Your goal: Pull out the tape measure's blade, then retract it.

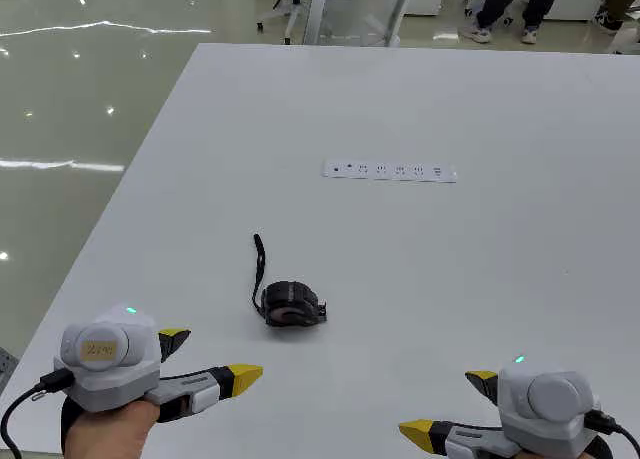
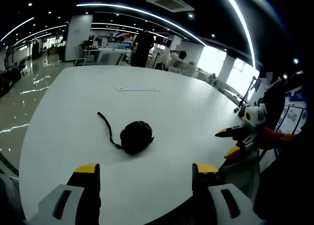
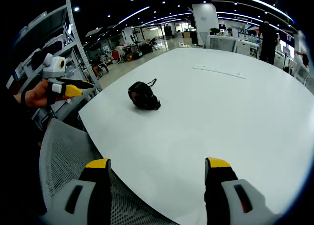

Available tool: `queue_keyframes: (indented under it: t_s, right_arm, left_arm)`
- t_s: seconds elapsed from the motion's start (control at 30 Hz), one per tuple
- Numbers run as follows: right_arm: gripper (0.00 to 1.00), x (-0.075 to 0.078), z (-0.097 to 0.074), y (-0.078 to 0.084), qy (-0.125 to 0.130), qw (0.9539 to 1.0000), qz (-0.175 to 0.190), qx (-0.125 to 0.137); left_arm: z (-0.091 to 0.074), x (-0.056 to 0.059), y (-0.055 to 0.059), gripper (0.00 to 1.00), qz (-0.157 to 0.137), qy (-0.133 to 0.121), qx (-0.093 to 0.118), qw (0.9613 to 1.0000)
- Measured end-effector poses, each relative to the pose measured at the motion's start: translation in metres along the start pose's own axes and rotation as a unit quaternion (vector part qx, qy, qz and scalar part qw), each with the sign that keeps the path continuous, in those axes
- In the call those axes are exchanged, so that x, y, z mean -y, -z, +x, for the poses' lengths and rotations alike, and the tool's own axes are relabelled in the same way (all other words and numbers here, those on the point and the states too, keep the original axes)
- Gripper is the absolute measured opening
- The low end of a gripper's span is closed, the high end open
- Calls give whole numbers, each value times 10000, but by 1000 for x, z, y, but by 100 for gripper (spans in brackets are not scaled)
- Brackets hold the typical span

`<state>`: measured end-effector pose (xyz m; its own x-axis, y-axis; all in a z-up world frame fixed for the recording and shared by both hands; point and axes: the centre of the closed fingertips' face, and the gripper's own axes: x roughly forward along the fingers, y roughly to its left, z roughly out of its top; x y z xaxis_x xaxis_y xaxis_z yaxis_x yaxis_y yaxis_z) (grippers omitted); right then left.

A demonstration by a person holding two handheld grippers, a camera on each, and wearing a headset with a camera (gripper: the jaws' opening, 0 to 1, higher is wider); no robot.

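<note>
A black tape measure [image 1: 292,305] with a black wrist strap [image 1: 258,262] lies on the white table [image 1: 420,109], blade fully inside. It also appears in the left gripper view as the tape measure [image 2: 135,136] and in the right gripper view as the tape measure [image 3: 143,95]. My left gripper [image 1: 210,356] is open near the table's front left edge, short of the tape measure. My right gripper [image 1: 450,404] is open at the front right, well apart from it. Nothing sits between either pair of yellow-tipped jaws.
A white power strip [image 1: 389,170] lies flat beyond the tape measure, toward the table's far side. Glossy floor runs along the left. A white chair [image 1: 345,14] and standing people's legs are past the far edge. A mesh chair [image 3: 64,156] sits below the right gripper.
</note>
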<state>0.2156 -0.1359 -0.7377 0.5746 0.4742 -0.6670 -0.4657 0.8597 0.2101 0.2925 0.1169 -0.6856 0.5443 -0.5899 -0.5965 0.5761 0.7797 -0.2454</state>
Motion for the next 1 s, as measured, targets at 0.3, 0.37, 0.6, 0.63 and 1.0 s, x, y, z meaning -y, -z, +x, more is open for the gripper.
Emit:
queue_keyframes:
  t_s: [0.3,0.37,0.6,0.63,1.0]
  right_arm:
    - [79,3,1,-2,-2,10000,-15,-7]
    - [79,4,1,-3,-5,10000,-13,-23]
    - [78,6,4,-4,-16,10000,10,-31]
    - [78,6,5,-4,-14,10000,9,-35]
    - [78,8,7,-3,-22,10000,32,-73]
  left_arm:
    - [2,1,-3,73,13,-11,16,10000]
    - [3,2,-4,73,5,4,13,10000]
    - [7,-1,-5,73,-3,6,-14,10000]
    - [7,-1,-5,73,-2,5,-16,10000]
    - [10,-1,-4,73,-15,28,-52,10000]
